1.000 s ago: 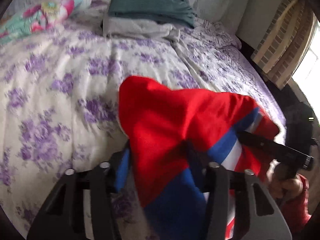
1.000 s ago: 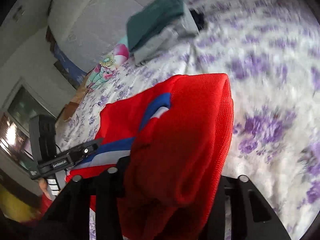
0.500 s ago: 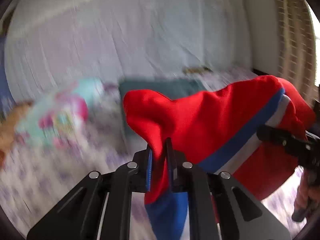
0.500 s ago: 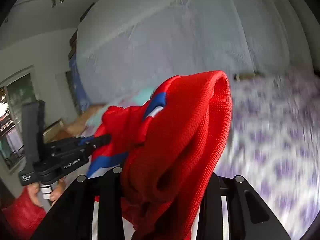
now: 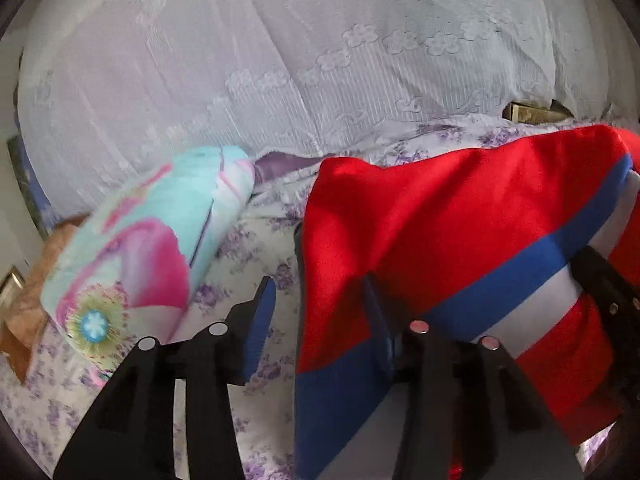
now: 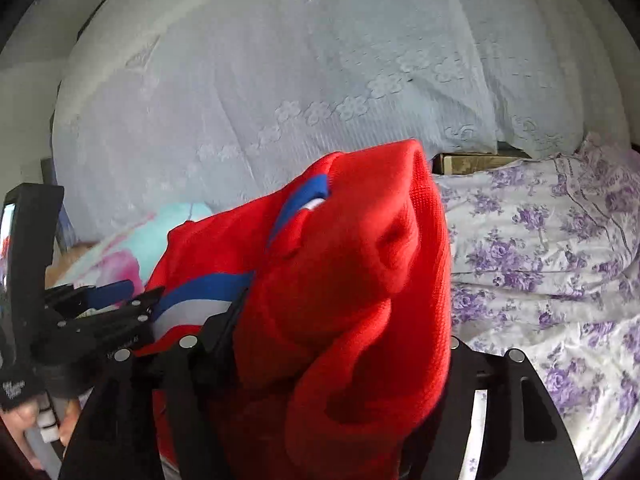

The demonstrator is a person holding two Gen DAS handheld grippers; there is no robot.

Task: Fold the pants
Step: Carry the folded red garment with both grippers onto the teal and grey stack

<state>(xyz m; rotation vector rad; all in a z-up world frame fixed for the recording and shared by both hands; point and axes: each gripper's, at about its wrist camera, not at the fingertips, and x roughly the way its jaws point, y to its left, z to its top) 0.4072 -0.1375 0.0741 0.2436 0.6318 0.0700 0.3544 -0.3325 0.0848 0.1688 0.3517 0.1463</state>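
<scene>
pants (image 5: 460, 216): red knit, blue and white stripe, bunched, lifted above my floral bed sheet (image 6: 560, 264) | my left gripper (image 5: 320, 316): jaws spread, cloth draped over one finger | my right gripper (image 6: 332, 360): fabric covers jaws, cannot tell

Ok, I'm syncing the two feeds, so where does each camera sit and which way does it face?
Left wrist: on the left gripper, facing over the floral bed toward the white lace drape; its own open jaws show, with the right gripper at the right edge.
Right wrist: on the right gripper, facing the same drape; its own jaws, the left gripper and the left hand show.
Shared: red pants, pillow, drape, bed.
</scene>
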